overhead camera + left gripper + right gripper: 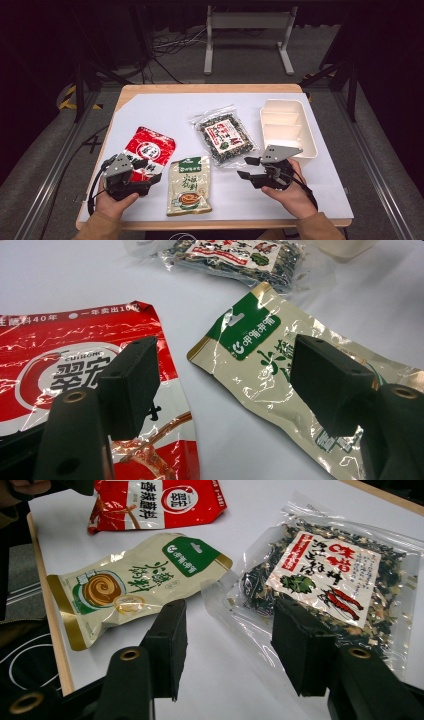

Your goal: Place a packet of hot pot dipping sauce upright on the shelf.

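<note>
three soft pouches, two spread tongs, nothing picked up yet

the left gripper [146, 176] hangs over the lower end of the red pouch [148, 150] near the worktop's near left corner, its jaws spread; in the left gripper view one pad sits above the red pouch [75, 375] and the other above the beige pouch [280, 365], pinching neither. the right gripper [247, 167] hovers at the near right, jaws spread and bare, pointing toward the lower corner of the clear seaweed bag [226, 136]; in the right gripper view the gap between its pads frames bare worktop [225, 680] between the beige pouch [135, 582] and the clear bag [330, 575].

the beige pouch [189, 186] lies flat by the near edge between the two hands. the white bin [287, 125] stands along the right edge, just beyond the right hand.

all three look light, thin and limp, with glossy film that is likely slippery and will sag when lifted. the sealed flat edges or corners look like the best hold: firmer, thin enough for the pads, and away from the loose contents. the clear bag's dry flakes probably crush under a hard squeeze.
</note>
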Demonstrator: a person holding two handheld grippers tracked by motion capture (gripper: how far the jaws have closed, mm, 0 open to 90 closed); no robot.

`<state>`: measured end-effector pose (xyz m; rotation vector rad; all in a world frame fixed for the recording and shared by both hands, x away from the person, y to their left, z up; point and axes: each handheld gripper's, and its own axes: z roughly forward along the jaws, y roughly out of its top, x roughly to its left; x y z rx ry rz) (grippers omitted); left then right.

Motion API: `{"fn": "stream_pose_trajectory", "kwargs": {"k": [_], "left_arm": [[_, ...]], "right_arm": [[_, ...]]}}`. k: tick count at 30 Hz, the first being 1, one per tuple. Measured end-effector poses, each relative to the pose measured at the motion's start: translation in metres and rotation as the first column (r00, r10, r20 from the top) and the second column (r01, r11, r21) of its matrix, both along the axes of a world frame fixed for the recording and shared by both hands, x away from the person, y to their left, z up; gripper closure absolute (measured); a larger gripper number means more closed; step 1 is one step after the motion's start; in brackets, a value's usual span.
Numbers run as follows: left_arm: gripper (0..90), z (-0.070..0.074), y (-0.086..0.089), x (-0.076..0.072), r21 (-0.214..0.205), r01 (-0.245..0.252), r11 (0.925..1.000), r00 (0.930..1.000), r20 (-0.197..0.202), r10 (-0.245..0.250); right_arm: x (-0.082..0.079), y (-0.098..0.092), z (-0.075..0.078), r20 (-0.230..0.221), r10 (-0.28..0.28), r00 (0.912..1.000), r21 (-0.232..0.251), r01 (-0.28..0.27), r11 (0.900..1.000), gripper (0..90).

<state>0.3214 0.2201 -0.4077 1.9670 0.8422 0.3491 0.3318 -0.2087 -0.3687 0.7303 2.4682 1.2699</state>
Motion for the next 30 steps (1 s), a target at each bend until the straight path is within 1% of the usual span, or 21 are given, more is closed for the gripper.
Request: {"fn": "stream_pose_trajectory", "kwargs": {"k": [2,9,12,16,20,23,26,27,30], "left_arm": [[28.3,0.0,0.0,0.0,-0.002,-0.005,1.0,1.0,0.0,0.005],[28.1,-0.001,0.0,0.002,-0.005,-0.005,1.0,1.0,-0.004,0.005],[28.0,0.0,0.001,0.002,-0.005,-0.008,1.0,1.0,0.002,0.008],[28.0,0.0,0.001,0.002,-0.007,-0.009,0.9999,1.0,-0.002,0.009],[27.9,-0.001,0.002,0.003,-0.004,-0.008,1.0,1.0,-0.002,0.008],[27.9,-0.001,0.001,0.002,-0.01,-0.007,0.9999,1.0,-0.007,0.006],[27.9,-0.001,0.001,0.002,-0.007,-0.004,1.0,0.9999,-0.01,0.004],[27.9,-0.001,0.001,0.002,-0.007,-0.004,1.0,0.9999,-0.011,0.004],[27.9,-0.001,0.002,0.002,-0.004,-0.005,1.0,1.0,-0.008,0.005]], "right_arm": [[0.003,0.004,0.004,-0.005,0.011,0.9999,-0.011,-0.011,0.9999,46.1],[0.013,0.018,0.015,-0.025,0.048,0.9985,-0.016,-0.049,0.9987,42.6],[0.019,0.026,0.018,-0.037,0.065,0.9972,-0.014,-0.066,0.9977,41.9],[0.03,0.038,0.021,-0.068,0.093,0.9933,-0.018,-0.095,0.9953,40.8],[0.04,0.053,0.024,-0.082,0.125,0.9888,-0.028,-0.128,0.9914,40.1],[0.048,0.064,0.023,-0.095,0.145,0.9848,-0.042,-0.15,0.9878,39.5],[0.056,0.074,0.023,-0.113,0.16,0.9806,-0.051,-0.167,0.9847,39.1],[0.056,0.074,0.023,-0.113,0.16,0.9806,-0.051,-0.167,0.9847,39.1],[0.062,0.082,0.022,-0.126,0.172,0.9769,-0.061,-0.181,0.9816,38.6]]}}
